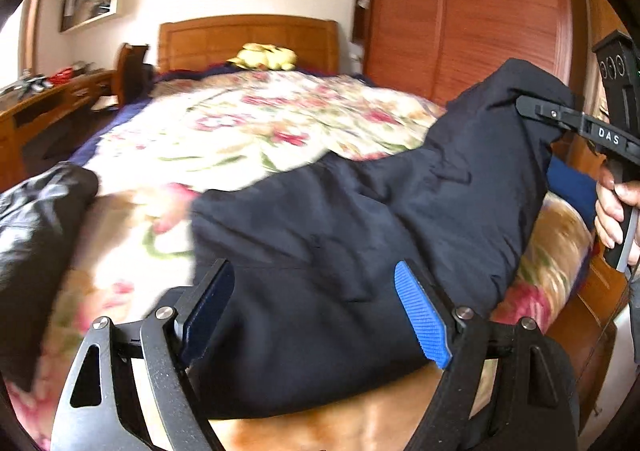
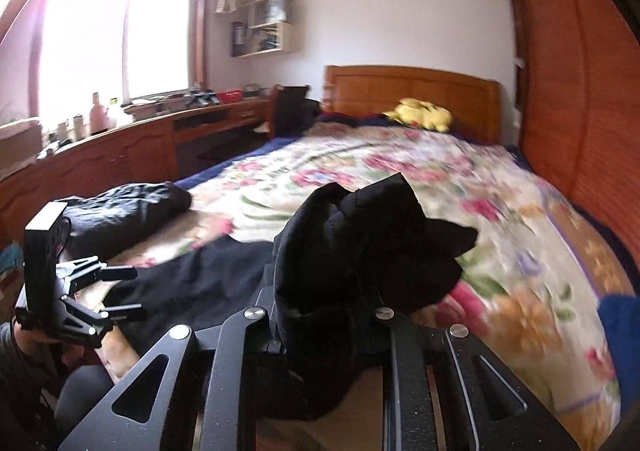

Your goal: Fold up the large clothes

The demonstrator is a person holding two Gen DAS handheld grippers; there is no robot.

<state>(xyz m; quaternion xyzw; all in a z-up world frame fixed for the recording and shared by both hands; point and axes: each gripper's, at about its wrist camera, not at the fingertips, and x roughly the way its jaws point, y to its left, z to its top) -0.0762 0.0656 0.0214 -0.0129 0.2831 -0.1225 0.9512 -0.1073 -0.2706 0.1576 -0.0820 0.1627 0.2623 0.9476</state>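
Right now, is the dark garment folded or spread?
Neither: bunched and part lifted. The right tool pinches one end up; the rest of the garment drapes on the bed.

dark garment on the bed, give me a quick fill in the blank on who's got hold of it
The dark garment lies on a bed with a ____ patterned blanket.
The ____ gripper is clamped on a bunch of the garment and holds it raised.
The left gripper has its jaws ____, with the fabric lying between them.
A ____ plush toy sits by the headboard.

Missing words: floral; right; open; yellow
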